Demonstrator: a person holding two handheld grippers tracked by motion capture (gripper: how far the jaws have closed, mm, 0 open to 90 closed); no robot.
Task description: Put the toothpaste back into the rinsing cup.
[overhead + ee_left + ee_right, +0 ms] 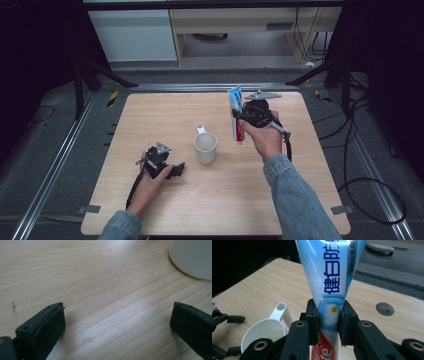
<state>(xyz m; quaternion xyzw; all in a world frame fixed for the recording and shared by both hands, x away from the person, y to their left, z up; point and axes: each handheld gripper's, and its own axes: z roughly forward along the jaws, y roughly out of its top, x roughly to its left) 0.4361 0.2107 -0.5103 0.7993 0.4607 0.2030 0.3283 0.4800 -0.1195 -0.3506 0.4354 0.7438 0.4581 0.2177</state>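
Pale wood of the bench lies bare between my left gripper's wide jaws, while my right gripper pinches the toothpaste tube upright above the bench, just beyond the white cup, which a slipping tube could tip.
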